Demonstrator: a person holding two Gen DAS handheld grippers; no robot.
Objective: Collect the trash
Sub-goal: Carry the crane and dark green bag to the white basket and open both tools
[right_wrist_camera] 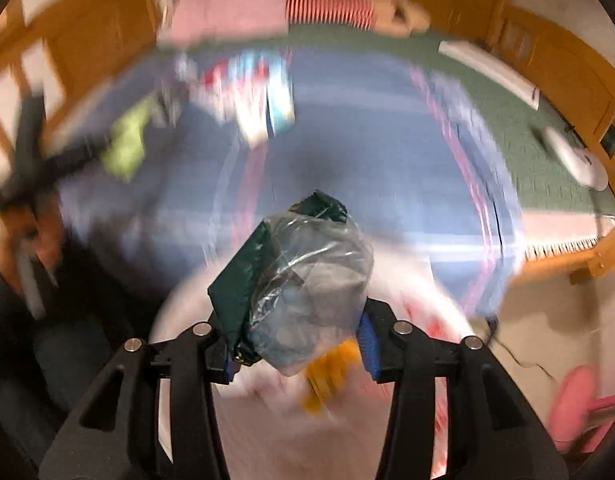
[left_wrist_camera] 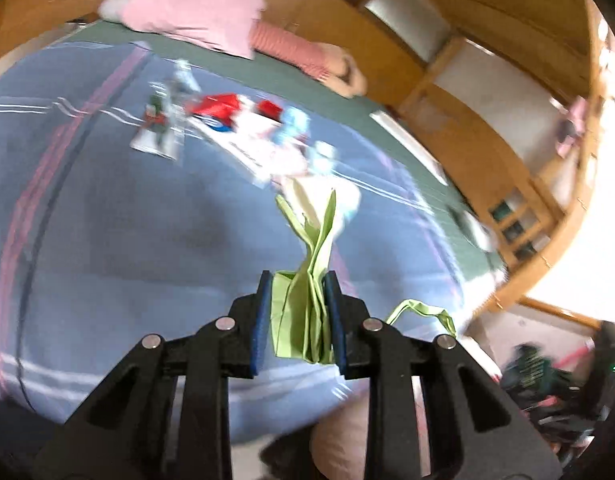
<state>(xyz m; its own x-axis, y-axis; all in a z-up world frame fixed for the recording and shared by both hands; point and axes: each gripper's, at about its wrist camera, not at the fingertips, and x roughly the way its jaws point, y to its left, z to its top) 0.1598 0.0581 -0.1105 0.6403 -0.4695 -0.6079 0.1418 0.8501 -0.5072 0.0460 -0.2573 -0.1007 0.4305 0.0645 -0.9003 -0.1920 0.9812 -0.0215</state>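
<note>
Left wrist view: the left gripper point(left_wrist_camera: 297, 312) is closed on a folded green paper bag point(left_wrist_camera: 303, 312), pinched between both blue pads. The bag's long side points away toward 12 o'clock, over a blue blanket point(left_wrist_camera: 107, 220). More trash point(left_wrist_camera: 235, 128) is seen at 11 o'clock, blurred. In the right wrist view, a crumpled clear wrapper with a dark green piece point(right_wrist_camera: 299, 276) is held in the right gripper point(right_wrist_camera: 297, 344), pointing to 12 o'clock.
</note>
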